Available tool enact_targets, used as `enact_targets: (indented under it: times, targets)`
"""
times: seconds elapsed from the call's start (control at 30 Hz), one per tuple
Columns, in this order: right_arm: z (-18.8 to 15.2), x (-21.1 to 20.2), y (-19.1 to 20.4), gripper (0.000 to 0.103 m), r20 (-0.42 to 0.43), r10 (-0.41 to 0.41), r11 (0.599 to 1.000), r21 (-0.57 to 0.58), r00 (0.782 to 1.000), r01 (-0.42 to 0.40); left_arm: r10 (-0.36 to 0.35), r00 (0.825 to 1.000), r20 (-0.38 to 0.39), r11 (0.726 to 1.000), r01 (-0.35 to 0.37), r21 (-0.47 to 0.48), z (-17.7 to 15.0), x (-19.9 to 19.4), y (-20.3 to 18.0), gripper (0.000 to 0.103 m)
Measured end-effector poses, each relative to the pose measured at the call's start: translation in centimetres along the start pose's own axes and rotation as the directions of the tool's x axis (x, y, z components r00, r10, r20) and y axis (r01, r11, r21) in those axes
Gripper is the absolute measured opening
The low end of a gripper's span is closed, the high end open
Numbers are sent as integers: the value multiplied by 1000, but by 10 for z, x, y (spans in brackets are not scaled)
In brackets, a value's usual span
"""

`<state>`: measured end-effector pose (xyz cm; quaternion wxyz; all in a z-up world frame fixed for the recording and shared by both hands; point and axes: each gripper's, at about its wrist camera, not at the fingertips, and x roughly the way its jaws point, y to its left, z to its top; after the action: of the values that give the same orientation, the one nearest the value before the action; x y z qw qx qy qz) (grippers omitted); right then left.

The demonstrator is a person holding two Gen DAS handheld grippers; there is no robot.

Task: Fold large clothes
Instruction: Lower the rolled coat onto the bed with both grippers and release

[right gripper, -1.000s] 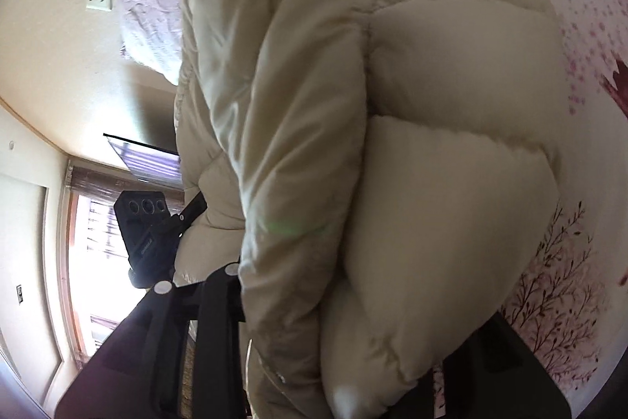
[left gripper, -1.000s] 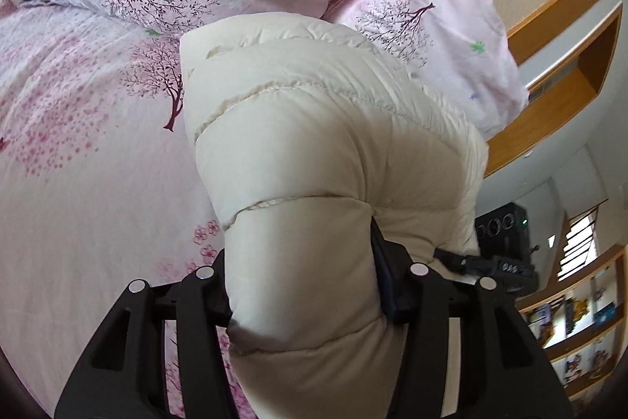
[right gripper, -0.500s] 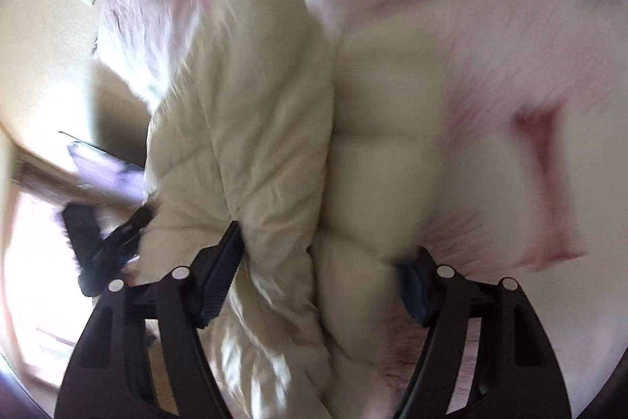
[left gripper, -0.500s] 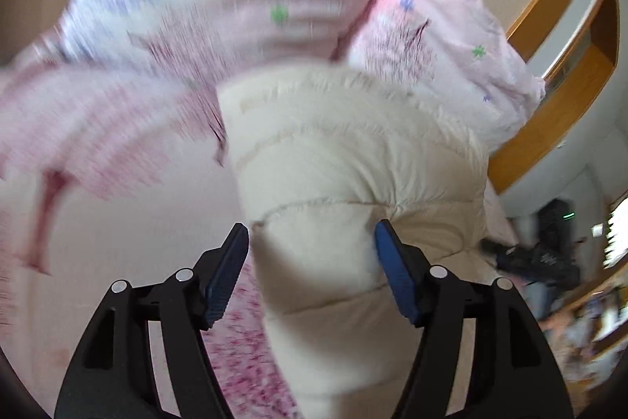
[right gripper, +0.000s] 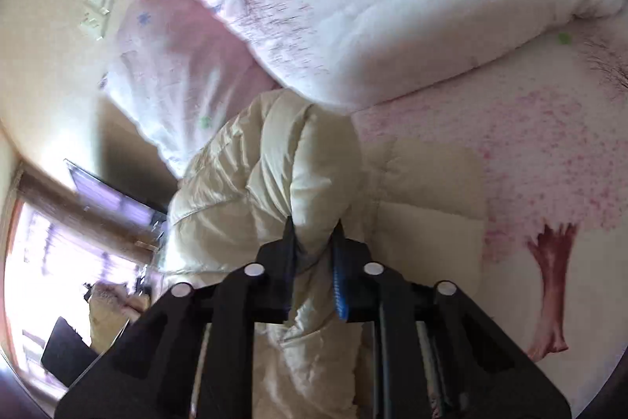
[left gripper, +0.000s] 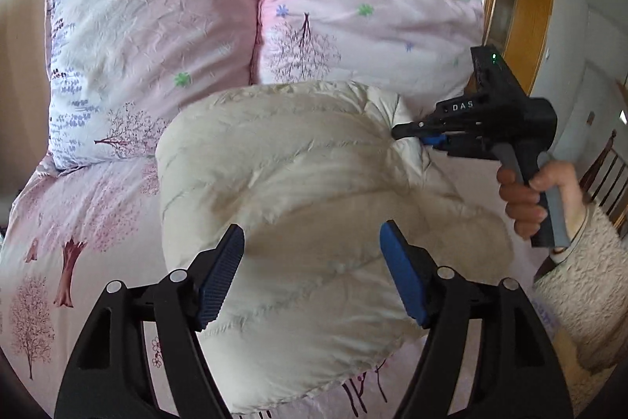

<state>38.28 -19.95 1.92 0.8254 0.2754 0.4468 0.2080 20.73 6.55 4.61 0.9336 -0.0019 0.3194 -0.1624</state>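
A bed with a pink bedsheet (left gripper: 78,222) printed with blossom trees fills the scene, two pink floral pillows (left gripper: 157,38) propped against a beige wall at its head. A cream quilted puffer jacket (left gripper: 298,191) lies bundled on the sheet just below the pillows. The left gripper (left gripper: 312,273) hovers over the jacket's near end, its blue-padded jaws having just been opening; they stand wide, with the jacket's bulk seen between them but neither pad pressing it. The right gripper (right gripper: 314,242), held by a hand (left gripper: 537,195) in a fleecy cream sleeve at the jacket's right side, has just been closing and pinches a fold of the jacket's edge tightly.
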Motion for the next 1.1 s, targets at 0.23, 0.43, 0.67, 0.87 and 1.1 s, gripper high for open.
enact_targets:
  times: [0.23,0.43,0.67,0.87,1.1]
  targets:
    - [-13,1,-47,9,-42,-127,984,120,991,132,-4,1000,-21,1000,5,31,-10,10,-13,75]
    - [-28,-9,-26,33,-12,-235,971,38,972,235,67,997,-44,992,-61,109,-22,24,-33,84]
    - [-108,-80,30,45,193,-145,959,-214,970,186,84,996,38,993,-87,81,-28,-12,-26,84]
    - [-163,-50,41,30,104,-249,888,-373,963,270,100,995,4,989,-100,107,-39,-2,-31,85]
    - [-162,-33,13,28,88,-291,914,-269,953,304,133,991,25,977,-136,163,-52,15,-46,85]
